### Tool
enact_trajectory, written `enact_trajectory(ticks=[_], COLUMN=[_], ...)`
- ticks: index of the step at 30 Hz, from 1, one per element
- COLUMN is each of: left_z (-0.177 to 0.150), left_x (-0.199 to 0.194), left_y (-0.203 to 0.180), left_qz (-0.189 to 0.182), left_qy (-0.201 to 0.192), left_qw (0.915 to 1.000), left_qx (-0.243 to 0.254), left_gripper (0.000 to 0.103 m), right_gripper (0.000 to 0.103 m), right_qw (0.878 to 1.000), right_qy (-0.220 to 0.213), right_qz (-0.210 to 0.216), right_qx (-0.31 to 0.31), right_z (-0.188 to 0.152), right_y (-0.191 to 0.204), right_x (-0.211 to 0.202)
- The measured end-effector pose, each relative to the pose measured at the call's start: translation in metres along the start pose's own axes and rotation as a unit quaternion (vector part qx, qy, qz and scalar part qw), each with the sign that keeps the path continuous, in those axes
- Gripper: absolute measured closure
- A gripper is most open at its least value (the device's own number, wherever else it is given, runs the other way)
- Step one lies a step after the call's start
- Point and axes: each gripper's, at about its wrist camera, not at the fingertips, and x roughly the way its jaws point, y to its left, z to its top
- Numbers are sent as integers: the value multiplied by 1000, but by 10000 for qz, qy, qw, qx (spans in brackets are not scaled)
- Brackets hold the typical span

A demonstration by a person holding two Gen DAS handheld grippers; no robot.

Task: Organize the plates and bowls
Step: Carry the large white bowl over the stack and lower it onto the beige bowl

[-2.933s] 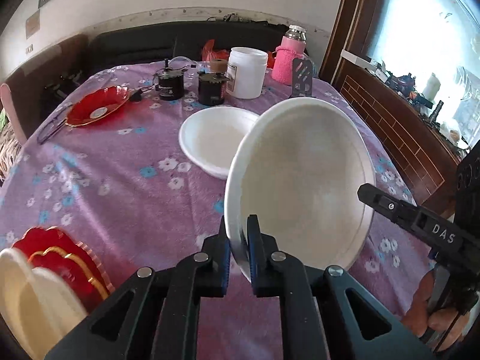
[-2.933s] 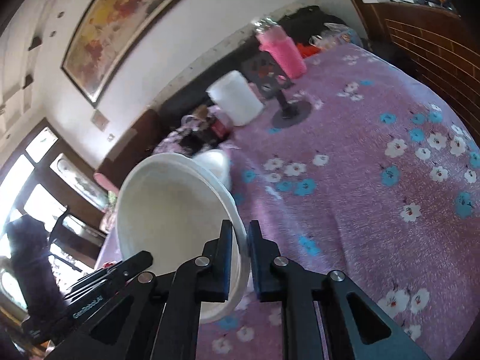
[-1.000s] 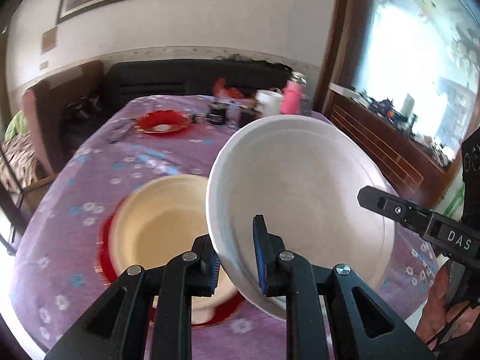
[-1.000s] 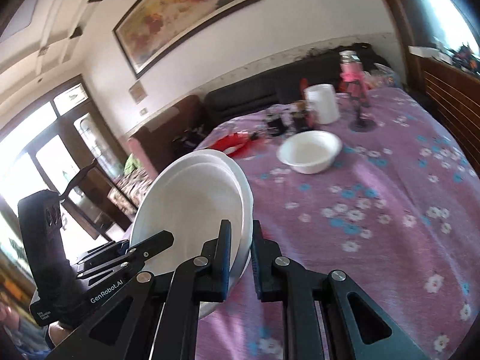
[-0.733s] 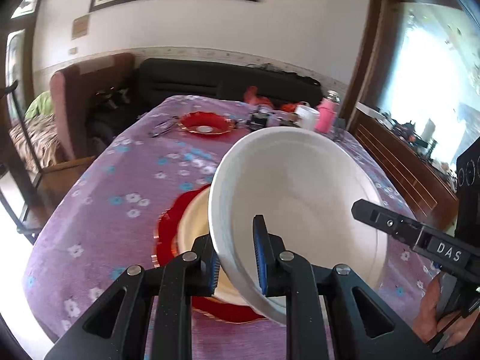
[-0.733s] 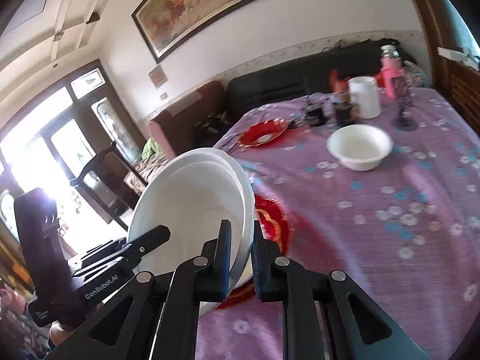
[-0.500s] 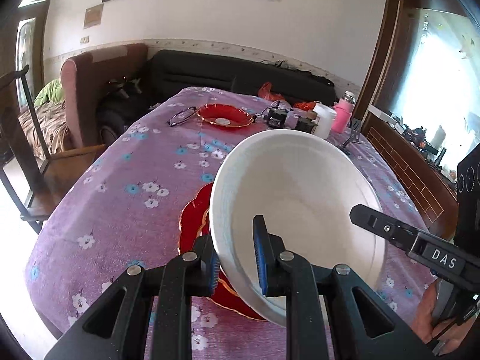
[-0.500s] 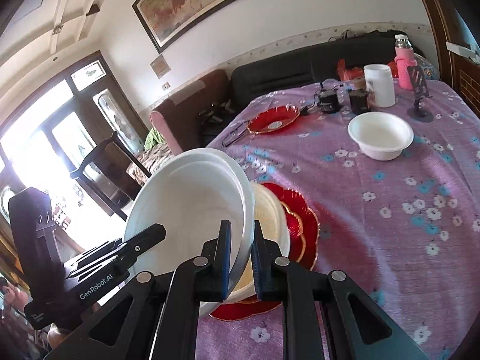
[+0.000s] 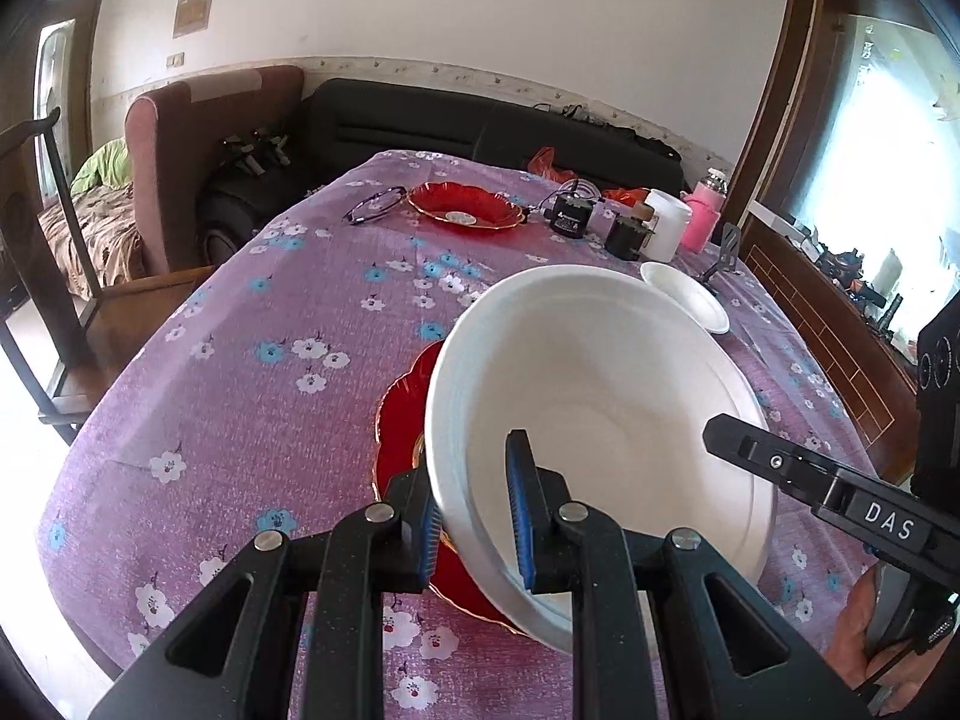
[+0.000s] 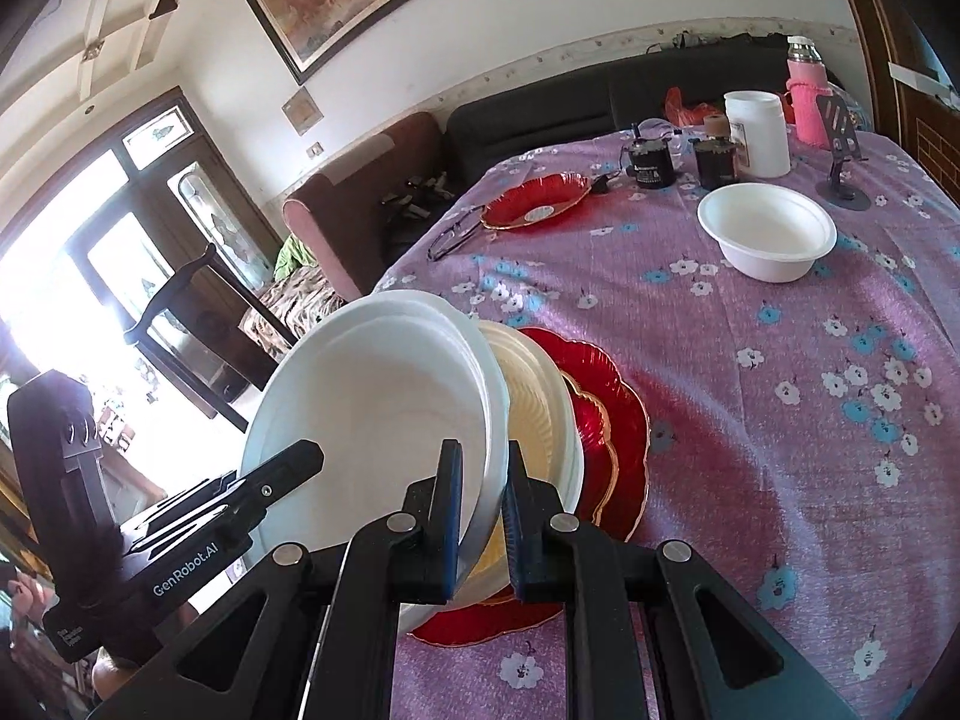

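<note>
Both grippers hold one large white bowl (image 9: 606,420) by opposite rims, tilted above the table. My left gripper (image 9: 474,510) is shut on its near rim. My right gripper (image 10: 483,510) is shut on the other rim of the white bowl (image 10: 372,426). Just under it sits a cream bowl (image 10: 540,396) on a stack of red scalloped plates (image 10: 606,414), whose edge also shows in the left wrist view (image 9: 402,414). A second, smaller white bowl (image 10: 768,234) stands further back on the table.
A purple flowered cloth (image 9: 270,384) covers the table. At the far end are a red plate (image 10: 537,198), eyeglasses (image 10: 453,237), two dark jars (image 10: 648,165), a white tub (image 10: 756,132), a pink bottle (image 10: 807,96) and a phone stand (image 10: 840,180). Chairs stand left.
The white bowl has been carried back from the far end of the table to above the cream bowl and red plates, and has come lower over them. Both grippers stay shut on it.
</note>
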Motion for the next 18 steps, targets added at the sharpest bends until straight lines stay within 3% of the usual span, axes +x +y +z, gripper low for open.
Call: enact_trajectory(ticks=[18], left_z=[-1], left_x=[7], left_y=[4], left_qz=[-18], left_qy=[54], left_qw=[10000], left_qx=[-68], left_gripper=[85], right_gripper=[88], right_qw=[9997], right_qy=[-126], right_qz=[-203], right_qx=[-95], right_z=[0], right_y=[2], right_x=[-1])
